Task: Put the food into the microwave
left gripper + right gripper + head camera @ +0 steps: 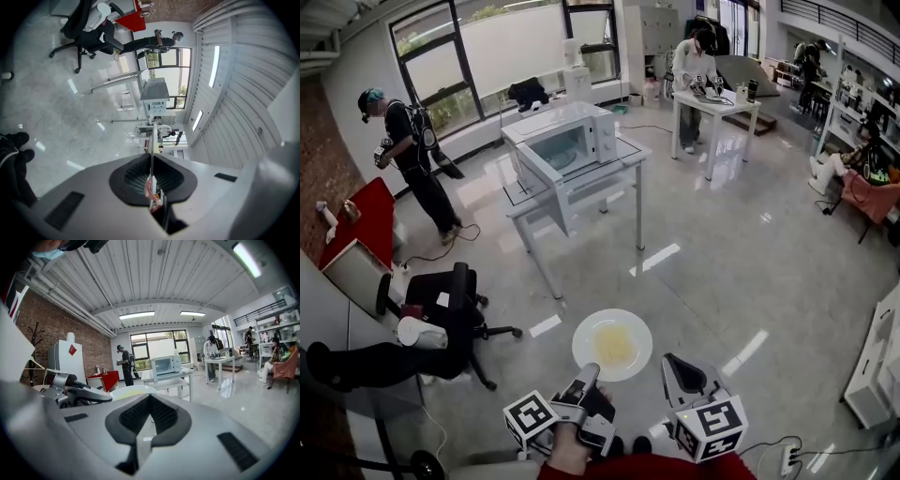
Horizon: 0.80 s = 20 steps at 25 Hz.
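Observation:
A white plate [612, 344] with yellow food in its middle hangs level above the floor, straight in front of me. My left gripper [589, 373] is shut on the plate's near rim. In the left gripper view the plate [152, 140] shows edge-on as a thin line between the pads of the left gripper [151, 180]. My right gripper [673, 361] is just right of the plate, shut and empty; in its own view the right gripper [149, 416] holds nothing. The white microwave [567, 141] stands on a grey table [581, 192] ahead, and its door looks swung open to the left.
A black office chair [450, 309] stands to the left of my path, with a red table [366, 220] beyond it. A person [412, 150] stands near the window; another stands at a white table [712, 103] at the back. A white shelf [881, 366] is at the right.

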Motion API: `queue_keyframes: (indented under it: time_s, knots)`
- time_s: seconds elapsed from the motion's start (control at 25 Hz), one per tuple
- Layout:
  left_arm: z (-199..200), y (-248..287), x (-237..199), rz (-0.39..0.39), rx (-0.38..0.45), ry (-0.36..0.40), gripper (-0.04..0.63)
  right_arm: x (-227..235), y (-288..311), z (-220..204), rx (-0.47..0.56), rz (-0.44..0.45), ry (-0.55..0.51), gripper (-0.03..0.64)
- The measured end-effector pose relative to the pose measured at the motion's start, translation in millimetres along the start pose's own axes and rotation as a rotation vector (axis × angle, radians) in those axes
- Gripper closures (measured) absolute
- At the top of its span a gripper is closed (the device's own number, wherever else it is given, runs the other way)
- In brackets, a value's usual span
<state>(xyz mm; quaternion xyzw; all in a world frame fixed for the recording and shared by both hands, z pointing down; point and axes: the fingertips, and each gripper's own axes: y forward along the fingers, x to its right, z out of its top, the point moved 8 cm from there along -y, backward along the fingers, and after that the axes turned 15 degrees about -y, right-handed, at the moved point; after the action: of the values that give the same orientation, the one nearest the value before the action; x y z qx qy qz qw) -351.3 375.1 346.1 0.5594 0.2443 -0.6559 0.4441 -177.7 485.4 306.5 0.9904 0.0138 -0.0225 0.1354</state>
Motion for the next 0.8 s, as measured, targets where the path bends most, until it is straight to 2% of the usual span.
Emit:
queue_keyframes:
  time_s: [0.12, 0.28, 0.44, 0.8]
  knots:
    - [-0.9, 6.9, 0.1, 0.014, 0.011, 0.021, 0.571, 8.9, -3.6, -2.8, -0.001, -0.003, 0.005, 0.603]
    - [-6.1, 22.2, 5.9, -0.009, 0.019, 0.023, 0.571, 25.0, -7.3, -4.9, 0.0, -0.02, 0.012, 0.603]
    - [-9.7, 36.6, 7.6, 0.023, 0.026, 0.061, 0.569, 39.8, -7.9, -7.4, 0.006, -0.035, 0.028, 0.603]
    - [15.9, 94.6, 10.9, 0.053, 0.027, 0.067, 0.571, 75.6, 40.0, -12.3, -0.013, -0.056, 0.068, 0.603]
